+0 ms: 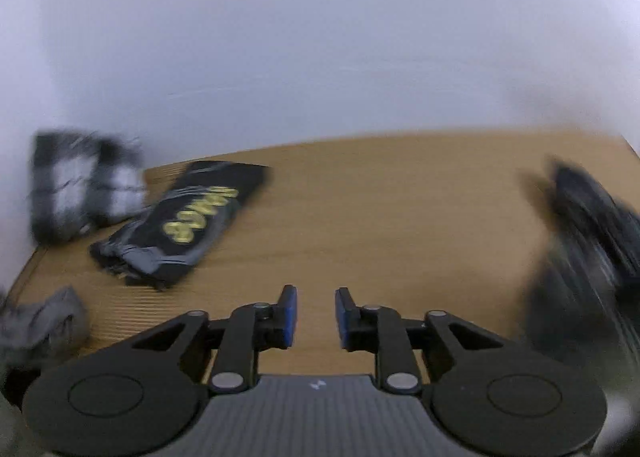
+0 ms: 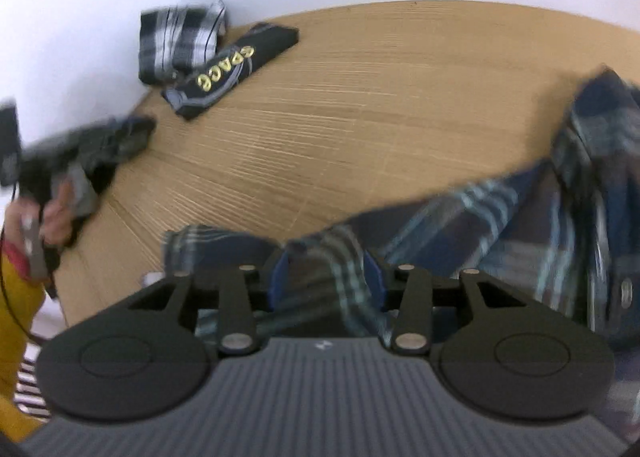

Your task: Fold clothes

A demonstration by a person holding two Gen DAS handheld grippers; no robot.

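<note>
The right tool (image 2: pixel 326 285) pinches a fold of the blue plaid shirt (image 2: pixel 500 225), which trails over the right side of the wooden table (image 2: pixel 340 117). The left tool (image 1: pixel 316 317) hovers with its jaws spread, holding nothing. A folded black garment (image 1: pixel 188 217) and a folded checked garment (image 1: pixel 80 185) lie at the far left corner.

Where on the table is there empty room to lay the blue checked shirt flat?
The middle of the wooden table is bare, between the black folded garment with yellow letters on the left and the blue plaid shirt held by the right gripper. The far left corner is crowded: the black-and-white checked cloth sits there too. The left gripper hovers empty.
</note>
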